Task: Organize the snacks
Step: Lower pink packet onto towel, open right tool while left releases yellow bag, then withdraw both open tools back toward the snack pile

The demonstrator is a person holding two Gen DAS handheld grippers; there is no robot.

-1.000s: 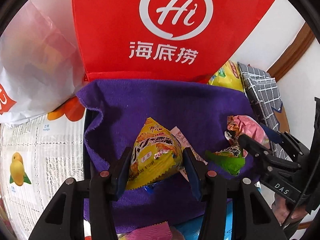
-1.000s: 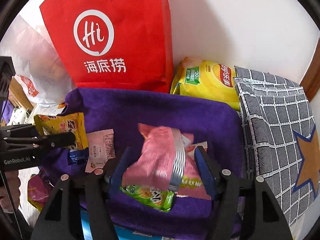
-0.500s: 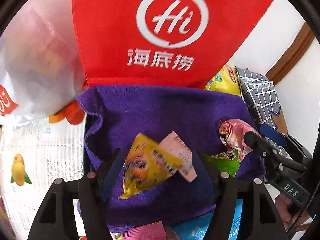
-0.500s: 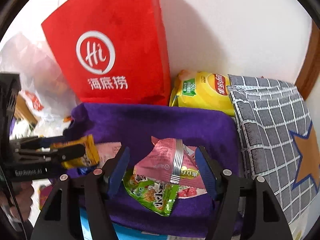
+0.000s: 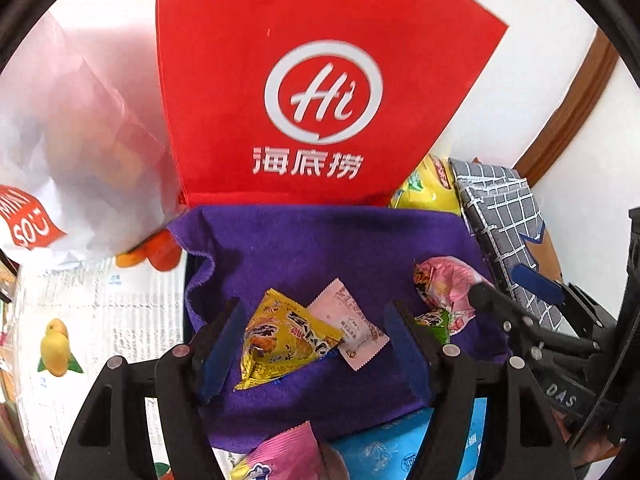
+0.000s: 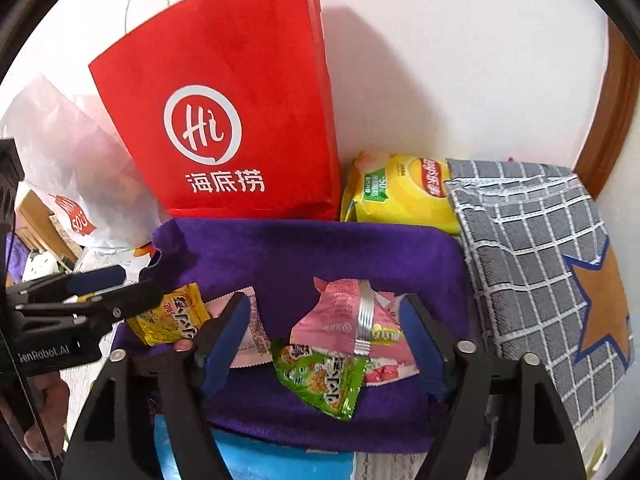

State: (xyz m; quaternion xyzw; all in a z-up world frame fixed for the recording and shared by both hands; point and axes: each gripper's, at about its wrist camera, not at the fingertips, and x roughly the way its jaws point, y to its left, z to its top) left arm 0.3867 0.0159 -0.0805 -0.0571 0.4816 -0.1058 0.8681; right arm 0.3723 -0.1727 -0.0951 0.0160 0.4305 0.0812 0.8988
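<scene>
A purple cloth (image 5: pixel 320 240) (image 6: pixel 360 256) lies in front of a red paper bag (image 5: pixel 320 80) (image 6: pixel 224 120). On it lie a yellow snack packet (image 5: pixel 280 344) (image 6: pixel 170 316), a pale pink sachet (image 5: pixel 352 328) (image 6: pixel 254 332), a pink packet (image 6: pixel 340 320) (image 5: pixel 444 284) and a green packet (image 6: pixel 324 376) (image 5: pixel 434 322). My left gripper (image 5: pixel 316 344) is open around the yellow packet, which rests loose on the cloth. My right gripper (image 6: pixel 324 340) is open around the pink and green packets, which lie loose.
A yellow chip bag (image 6: pixel 400 196) leans on the wall beside a grey checked cloth (image 6: pixel 540 260). A white plastic bag (image 5: pixel 60 152) sits left. Blue (image 5: pixel 392 448) and pink (image 5: pixel 288 460) packets lie at the near edge. Printed paper (image 5: pixel 80 320) covers the table.
Both grippers opened and drew back. The yellow packet dropped from the left one onto the cloth; the pink and green packets dropped from the right one.
</scene>
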